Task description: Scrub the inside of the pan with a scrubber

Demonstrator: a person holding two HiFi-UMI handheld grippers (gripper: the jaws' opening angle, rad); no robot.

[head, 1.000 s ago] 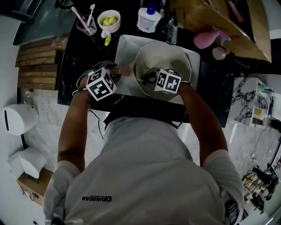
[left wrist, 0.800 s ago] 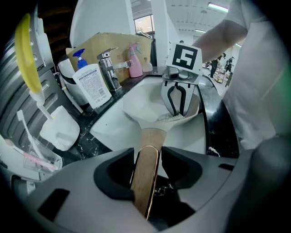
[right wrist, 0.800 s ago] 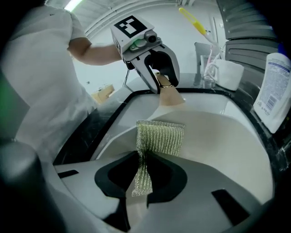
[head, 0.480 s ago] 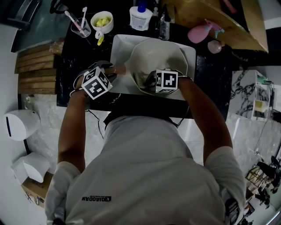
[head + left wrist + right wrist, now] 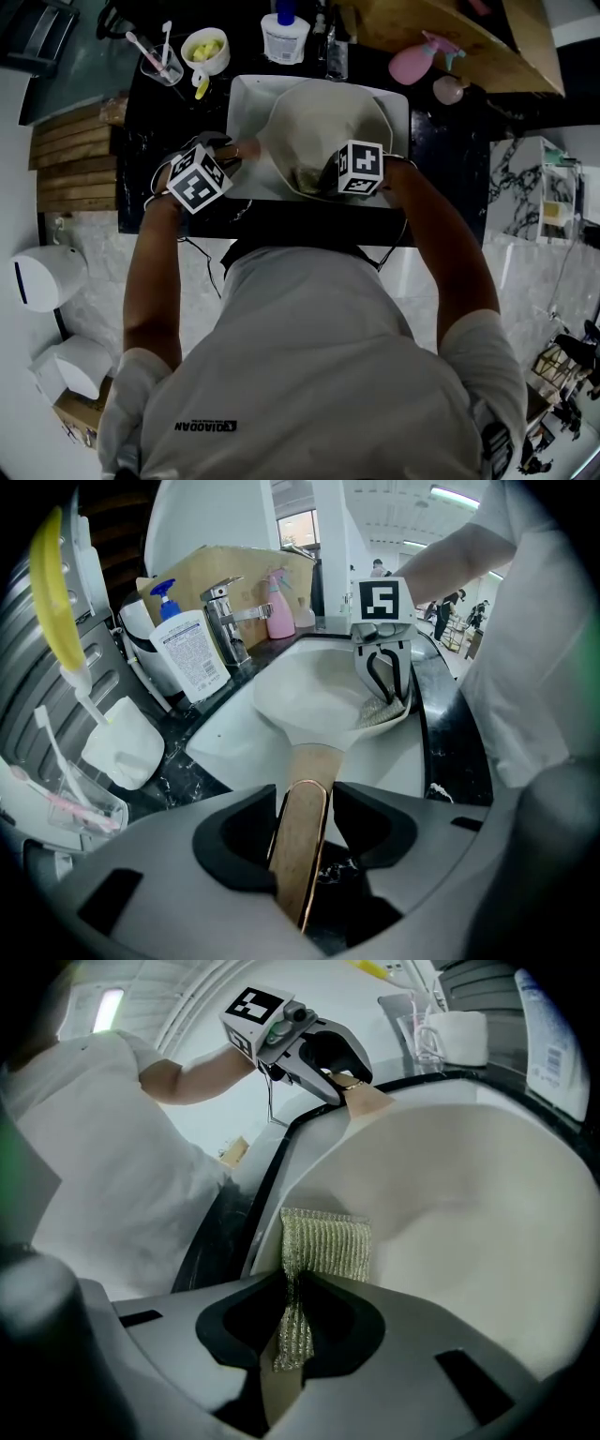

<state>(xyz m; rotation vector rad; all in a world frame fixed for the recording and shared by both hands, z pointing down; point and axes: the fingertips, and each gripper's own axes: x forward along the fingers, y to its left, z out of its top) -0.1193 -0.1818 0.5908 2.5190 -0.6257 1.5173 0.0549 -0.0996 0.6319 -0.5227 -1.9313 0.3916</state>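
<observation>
Jaws of left gripper [image 5: 302, 806] clamp handle [image 5: 315, 757] of pan [image 5: 305, 697]; right gripper [image 5: 295, 1309], reaching inside, pinches scrubber [image 5: 326, 1241].

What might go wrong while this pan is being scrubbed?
The left gripper holds the cream pan only by its wooden handle; scrubbing pressure might twist it loose into the white sink. The right gripper pinches just an edge of the greenish mesh scrubber, which might pull free.

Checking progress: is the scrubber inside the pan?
Inside: the scrubber, pinched by the right hand-held gripper, touches the pan's inner wall.
</observation>
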